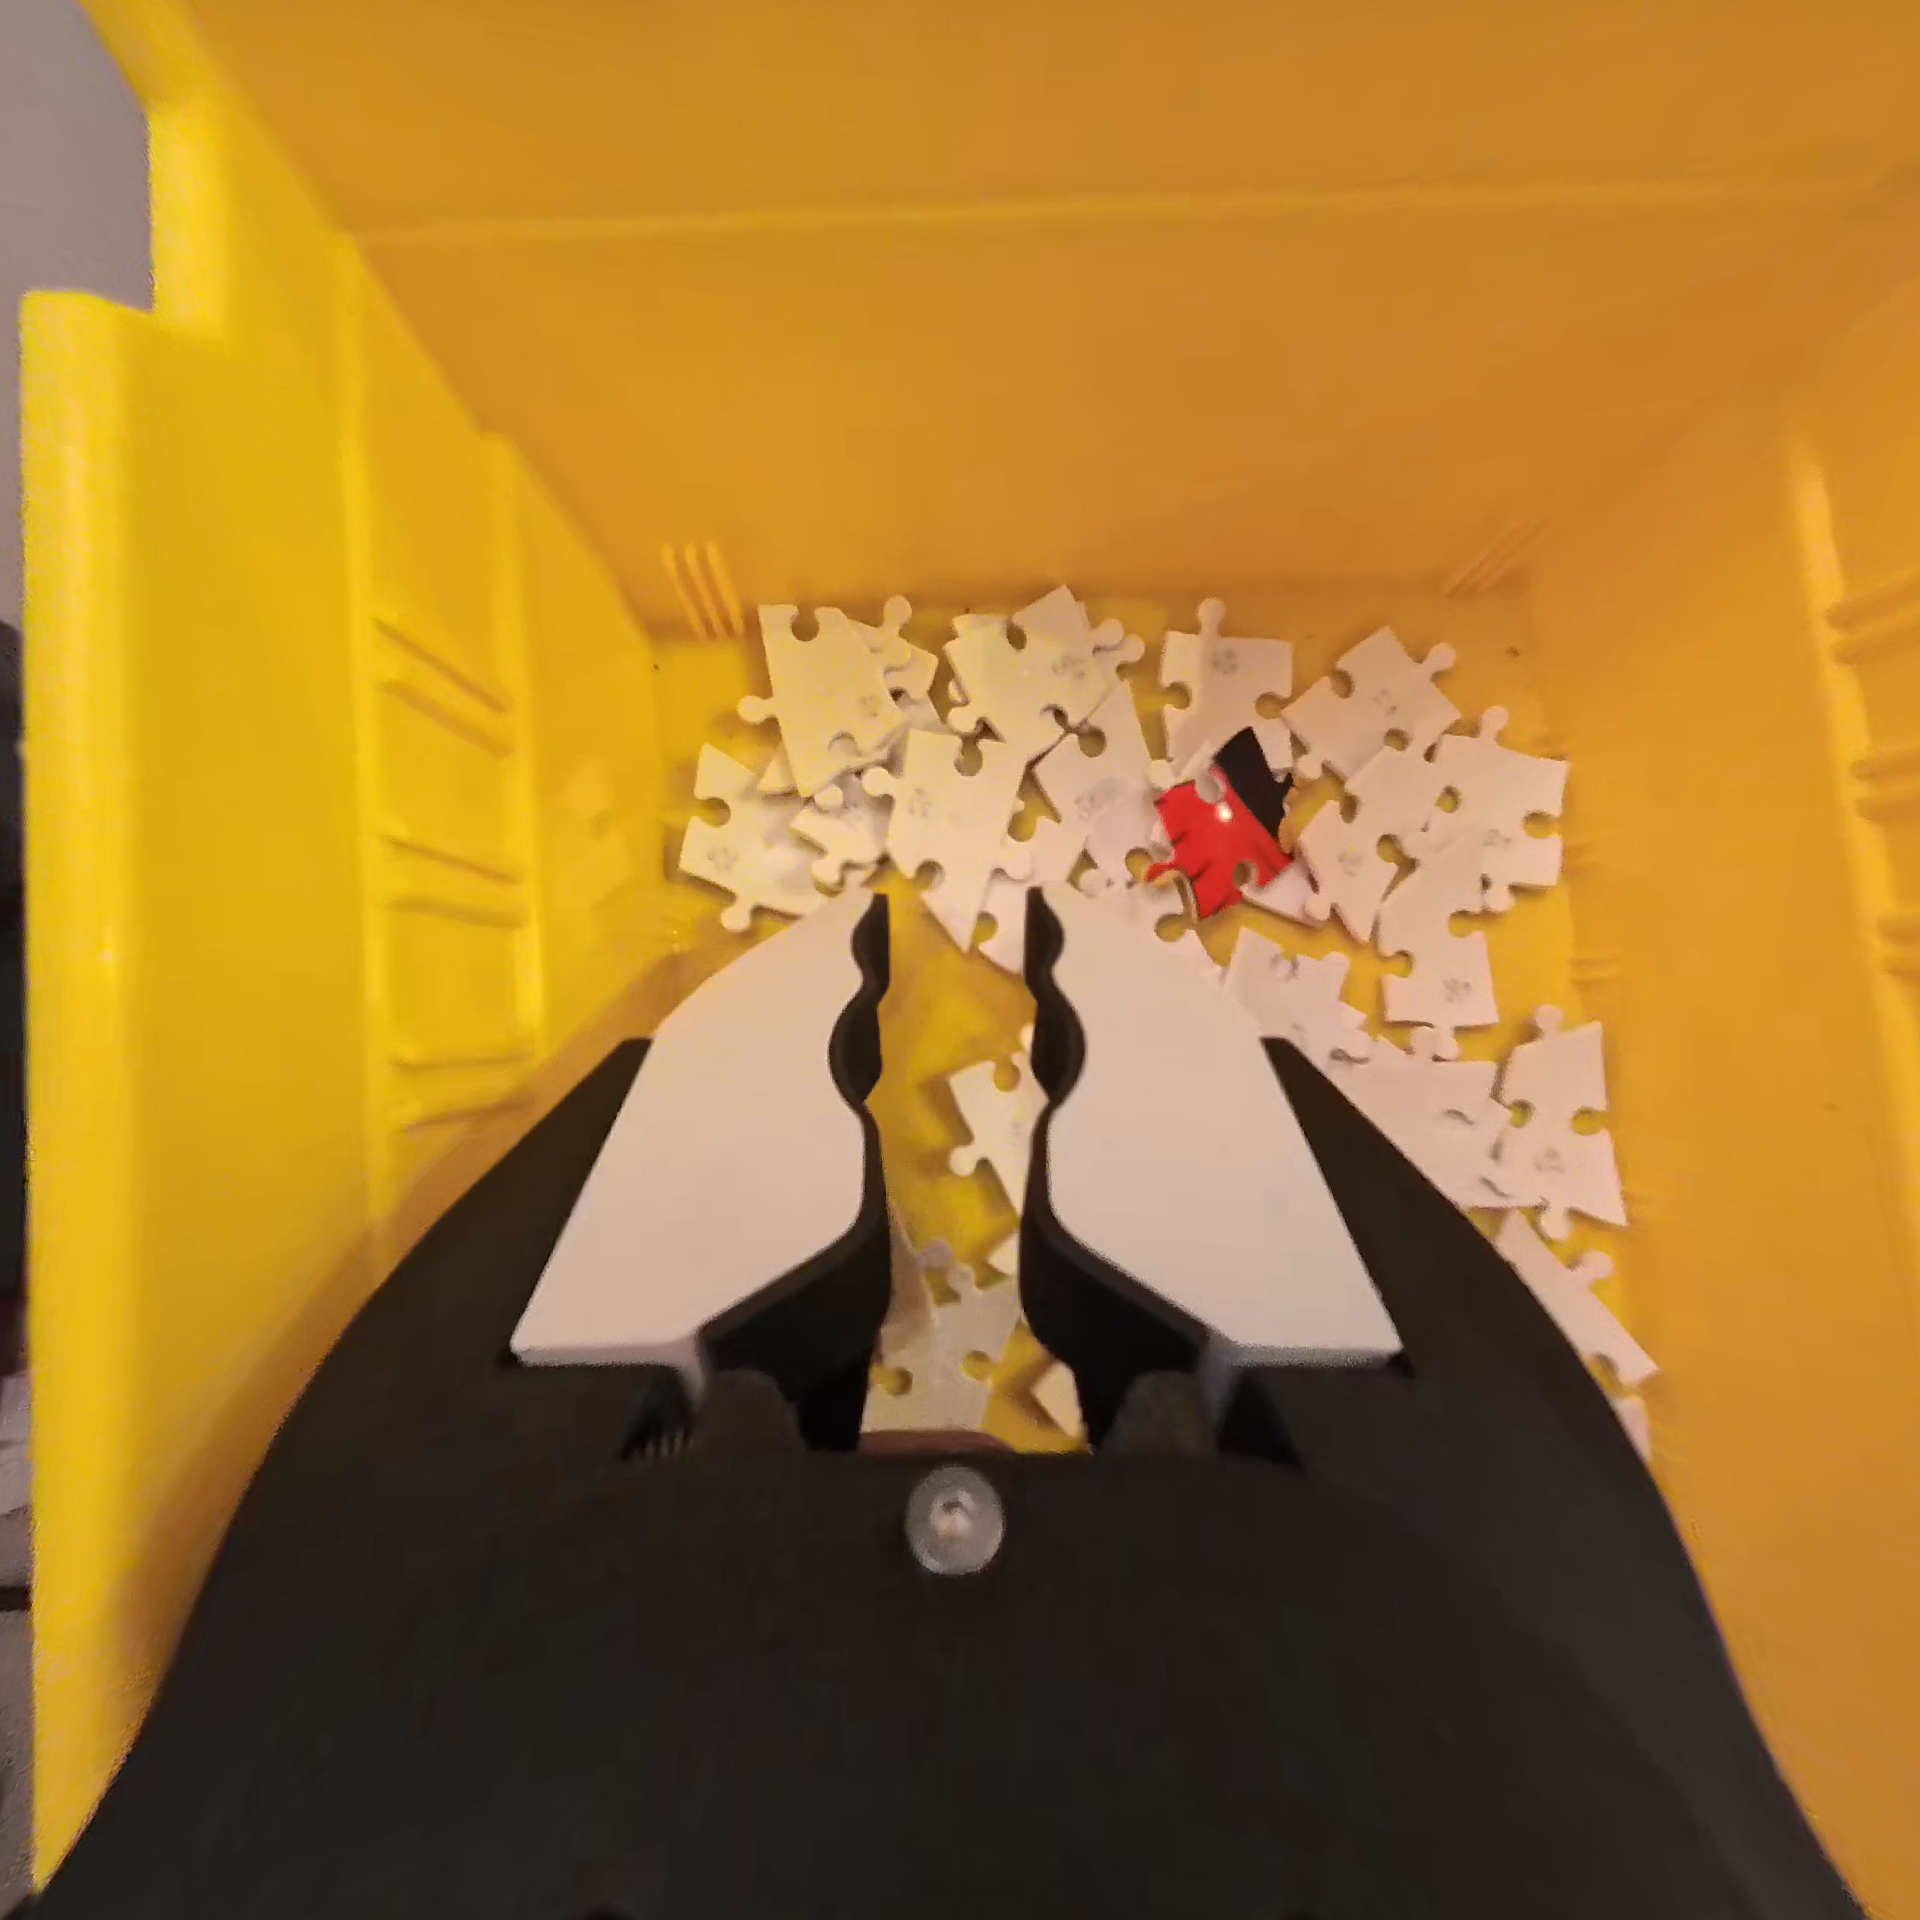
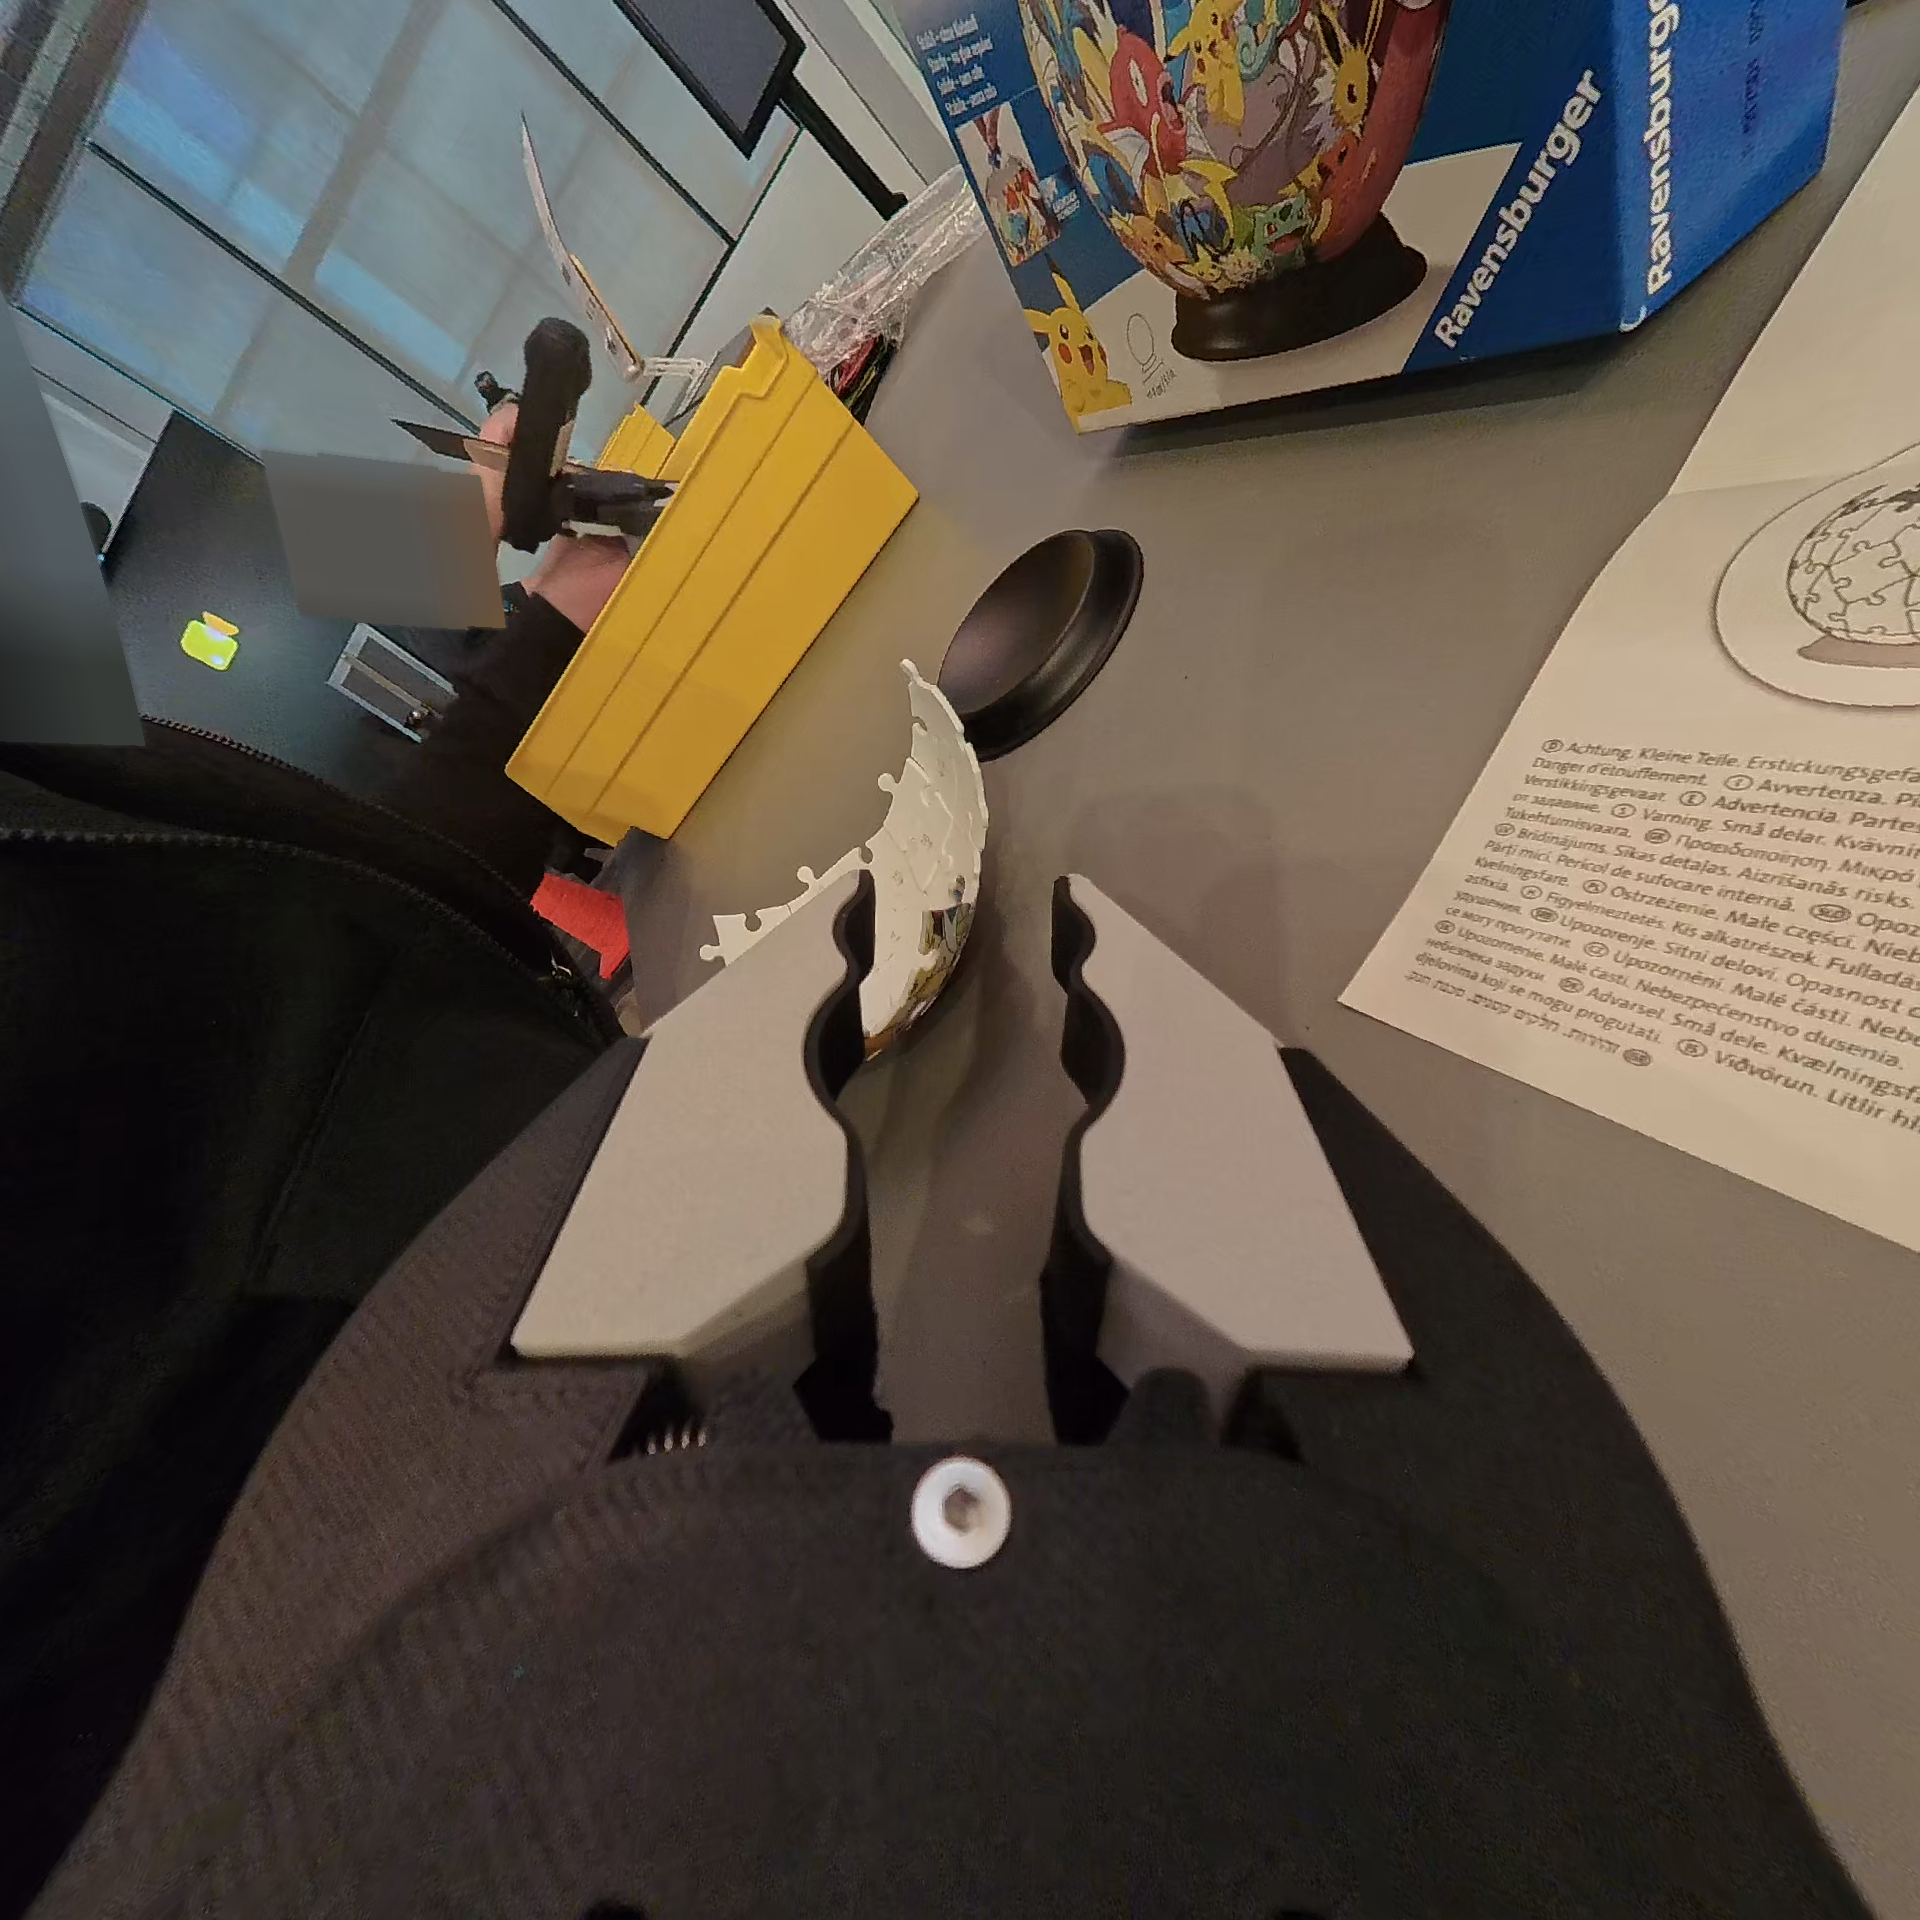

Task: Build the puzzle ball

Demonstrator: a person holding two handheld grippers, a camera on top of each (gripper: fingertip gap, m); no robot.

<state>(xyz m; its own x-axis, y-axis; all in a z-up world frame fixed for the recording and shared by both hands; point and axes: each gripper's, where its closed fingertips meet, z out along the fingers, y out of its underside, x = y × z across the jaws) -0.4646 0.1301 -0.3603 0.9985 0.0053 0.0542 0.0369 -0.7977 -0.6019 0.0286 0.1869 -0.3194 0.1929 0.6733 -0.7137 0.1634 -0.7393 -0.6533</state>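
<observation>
My left gripper (image 1: pixel 956 904) is open and empty, reaching down inside a yellow bin (image 1: pixel 935 436). Several loose puzzle pieces (image 1: pixel 935 810) lie white side up on the bin floor just beyond the fingertips. One piece (image 1: pixel 1221 826) shows red and black. My right gripper (image 2: pixel 961 888) is open and empty above the grey table. The partly built puzzle ball (image 2: pixel 925 883), a curved white shell with a printed outside, lies on the table at its left fingertip. The black ball stand (image 2: pixel 1039 634) sits beyond it. The left gripper (image 2: pixel 582 494) shows far off at the yellow bin (image 2: pixel 707 613).
The blue puzzle box (image 2: pixel 1403 177) stands at the back right of the table. A white instruction sheet (image 2: pixel 1683 810) lies at the right. A person's dark sleeve (image 2: pixel 260 1039) fills the left side. A clear plastic bag (image 2: pixel 894 249) lies behind the bin. The left gripper's tips are roughly 50 cm from the right gripper's.
</observation>
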